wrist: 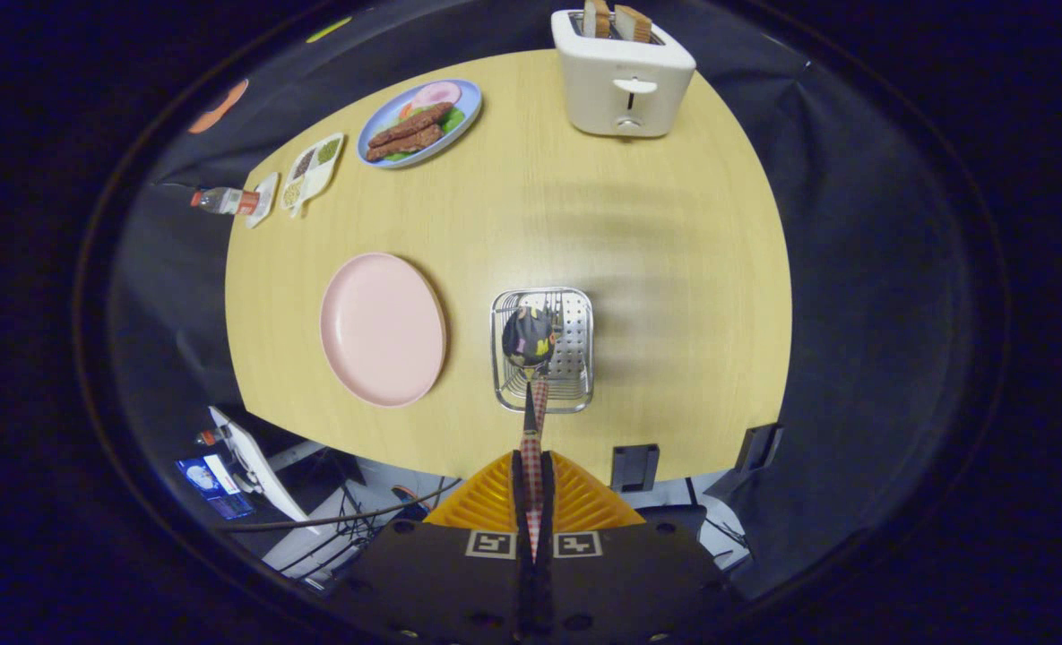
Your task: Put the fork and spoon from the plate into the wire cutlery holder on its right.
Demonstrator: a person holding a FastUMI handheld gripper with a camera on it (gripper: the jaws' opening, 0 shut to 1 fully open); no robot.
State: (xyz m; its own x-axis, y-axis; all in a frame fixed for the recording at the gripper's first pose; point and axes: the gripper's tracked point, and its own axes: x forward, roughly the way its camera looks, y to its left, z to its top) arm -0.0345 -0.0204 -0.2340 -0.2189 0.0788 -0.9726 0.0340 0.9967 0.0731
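Gripper view: the gripper (533, 466), fingers pressed together, pinches the checked handle of a spoon (528, 339), whose mirror-bright bowl hangs over the wire cutlery holder (575, 345) on the wooden table (674, 269). That bowl hides part of the holder's inside. Left of the holder lies the pink plate (383, 328), bare. A white toaster (623, 76) stands beyond.

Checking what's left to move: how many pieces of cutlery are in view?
1: a spoon, its handle clamped in the gripper, bowl over the wire cutlery holder. The pink plate is bare; a fork may be hidden in the holder.
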